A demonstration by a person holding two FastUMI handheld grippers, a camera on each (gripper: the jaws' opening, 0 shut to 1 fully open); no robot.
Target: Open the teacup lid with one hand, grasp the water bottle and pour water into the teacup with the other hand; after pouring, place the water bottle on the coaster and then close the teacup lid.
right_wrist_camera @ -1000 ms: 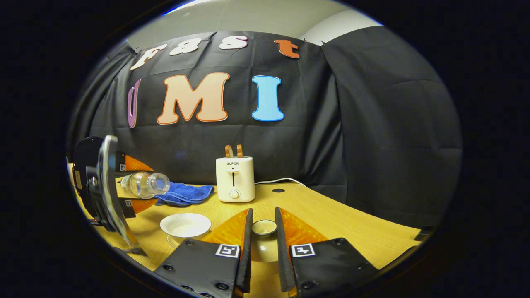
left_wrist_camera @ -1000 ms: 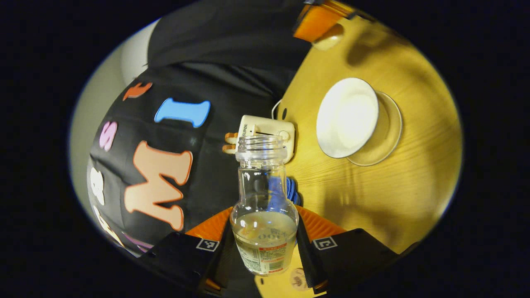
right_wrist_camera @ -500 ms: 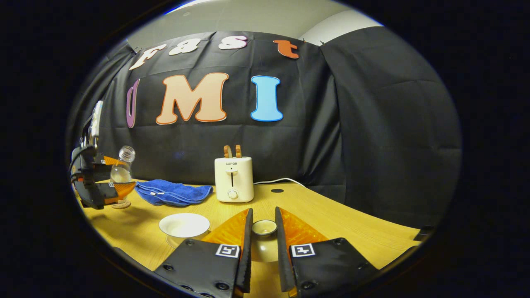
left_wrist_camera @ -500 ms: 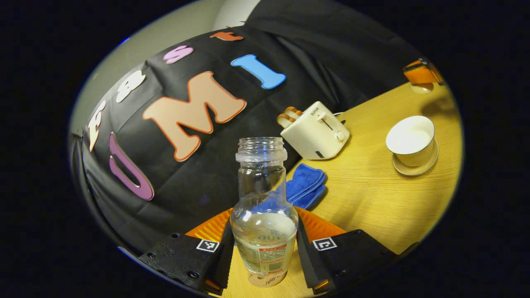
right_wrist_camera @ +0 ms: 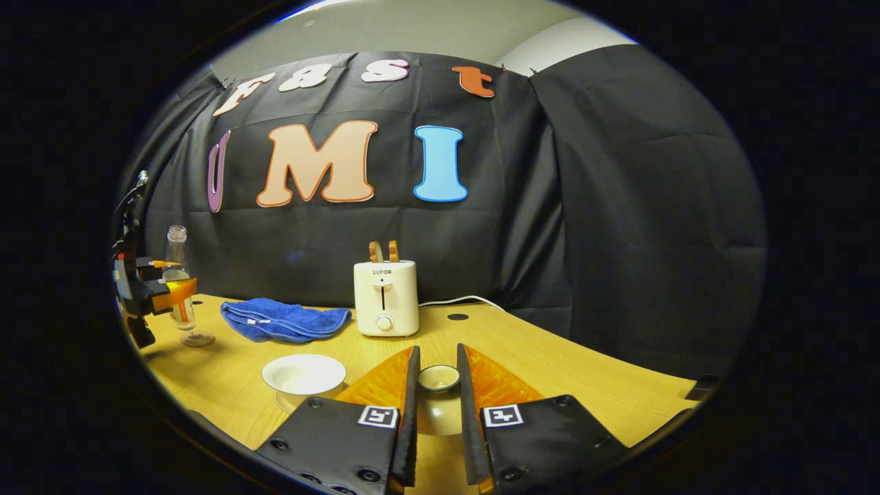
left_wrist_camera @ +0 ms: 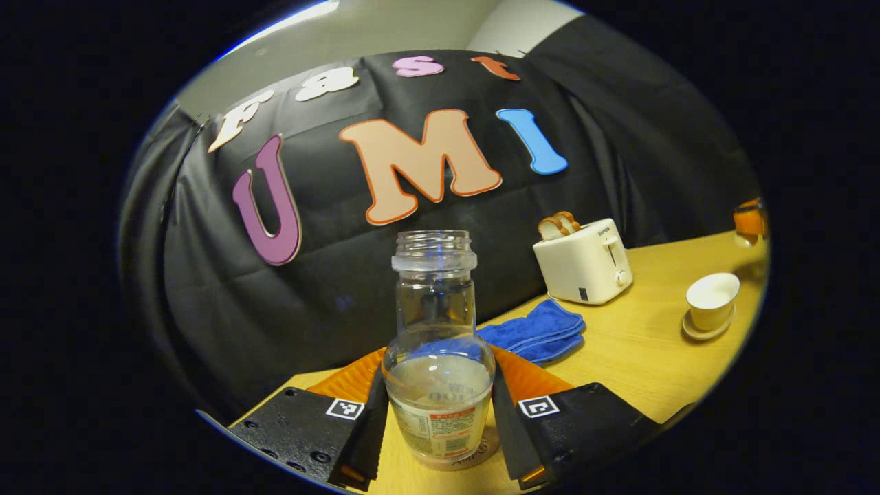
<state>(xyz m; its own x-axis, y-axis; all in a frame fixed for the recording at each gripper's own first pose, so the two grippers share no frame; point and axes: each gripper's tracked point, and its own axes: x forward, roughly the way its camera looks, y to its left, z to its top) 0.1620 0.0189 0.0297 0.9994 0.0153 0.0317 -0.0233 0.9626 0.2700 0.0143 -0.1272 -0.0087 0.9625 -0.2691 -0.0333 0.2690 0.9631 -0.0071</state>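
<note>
On the coaster [left_wrist_camera: 474, 455], near the tabletop's [left_wrist_camera: 632, 357] left edge: water bottle [left_wrist_camera: 438, 357] upright.
My left claw [left_wrist_camera: 438, 440] clamps it; my right claw [right_wrist_camera: 437, 419] pinches the lid [right_wrist_camera: 438, 377]; teacup [left_wrist_camera: 712, 301] stands uncovered.

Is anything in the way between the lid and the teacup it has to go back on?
Nothing visible. The right gripper holds the lid beside the open teacup, with bare table around them.

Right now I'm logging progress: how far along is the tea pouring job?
Pouring looks done: the teacup stands open. The left gripper grips the upright water bottle on or just over the coaster. The right gripper holds the lid. Left: release, close the cup.
</note>
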